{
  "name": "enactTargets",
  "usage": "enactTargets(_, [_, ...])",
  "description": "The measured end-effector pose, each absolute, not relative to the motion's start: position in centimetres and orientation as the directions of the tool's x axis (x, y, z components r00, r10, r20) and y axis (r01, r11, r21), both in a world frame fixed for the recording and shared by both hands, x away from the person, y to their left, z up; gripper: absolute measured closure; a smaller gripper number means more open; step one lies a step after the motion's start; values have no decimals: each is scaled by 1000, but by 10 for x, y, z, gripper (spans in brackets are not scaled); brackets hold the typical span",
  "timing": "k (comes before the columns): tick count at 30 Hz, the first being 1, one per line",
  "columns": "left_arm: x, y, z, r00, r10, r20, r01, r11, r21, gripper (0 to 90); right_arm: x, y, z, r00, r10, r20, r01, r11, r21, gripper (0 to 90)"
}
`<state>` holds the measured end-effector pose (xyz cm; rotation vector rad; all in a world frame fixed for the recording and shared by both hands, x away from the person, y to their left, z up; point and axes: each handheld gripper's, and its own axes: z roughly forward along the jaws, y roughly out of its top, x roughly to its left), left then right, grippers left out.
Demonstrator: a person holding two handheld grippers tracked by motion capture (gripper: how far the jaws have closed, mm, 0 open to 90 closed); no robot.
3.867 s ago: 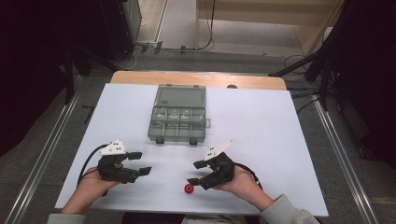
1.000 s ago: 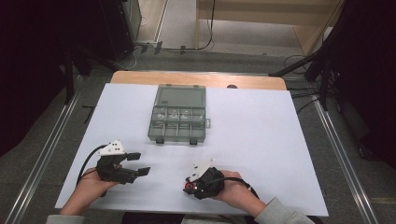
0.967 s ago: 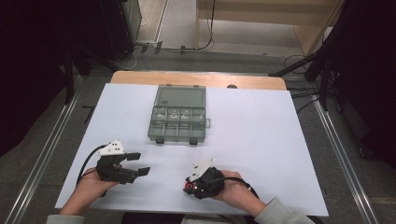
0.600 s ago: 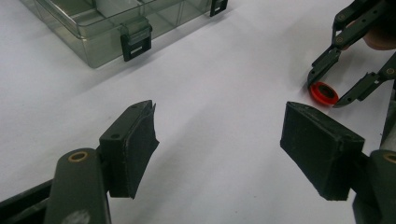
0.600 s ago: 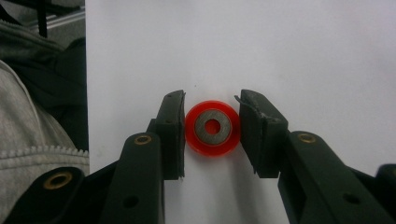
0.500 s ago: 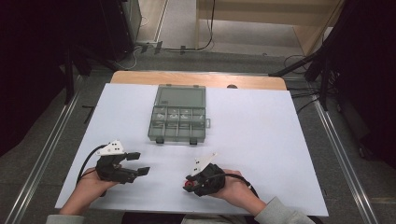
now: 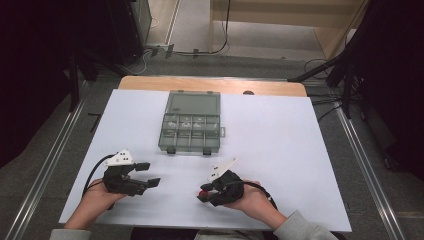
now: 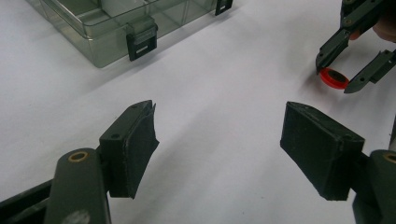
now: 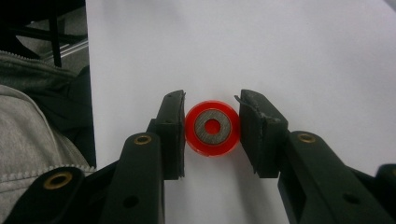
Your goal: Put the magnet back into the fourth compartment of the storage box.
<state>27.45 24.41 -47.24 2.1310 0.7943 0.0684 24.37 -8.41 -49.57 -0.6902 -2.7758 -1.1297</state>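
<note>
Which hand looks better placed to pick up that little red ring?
Right: its gripper already has its jaws on either side of the red ring on the table. The left gripper stands open, well off.

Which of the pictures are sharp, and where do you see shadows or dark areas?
High view: white table evenly lit, dark surroundings. Left gripper view: sharp, soft shadow beside the red ring. Right gripper view: red ring and pads sharp, faint shadow under them.

ring (image 9: 212, 126): glossy red plastic, matt grey metal-looking core
box (image 7: 191, 128): clear smoky plastic, smooth
pads (image 9: 254, 128): black, matt, frayed edges
table (image 7: 280, 145): white, matt, smooth
sleeve (image 9: 28, 135): grey knit cloth
</note>
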Motion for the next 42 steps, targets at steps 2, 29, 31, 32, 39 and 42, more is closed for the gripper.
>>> enactTargets(2, [275,244,-472,798,562,-218,515,-447,731,261,245,-85,-495,-894,386,229,435,622,650,633])
enactTargets(29, [285,237,-473,805,550,-223,509,-449,734,261,258,-113,-484,-833,485,268,521,523,674,633])
enactTargets(31, [285,236,-473,806,548,-224,509,-447,736,261,259,-114,-484,-825,494,274,532,516,671,633])
enactTargets(32, [285,236,-473,806,547,-225,508,-446,737,261,260,-115,-483,-822,499,275,536,513,671,633])
enactTargets(39, [287,235,-473,811,538,-227,503,-445,741,261,266,-122,-478,-800,523,294,562,480,673,634])
enactTargets(42, [287,234,-473,808,543,-227,504,-440,743,260,268,-125,-477,-792,533,296,568,469,677,634])
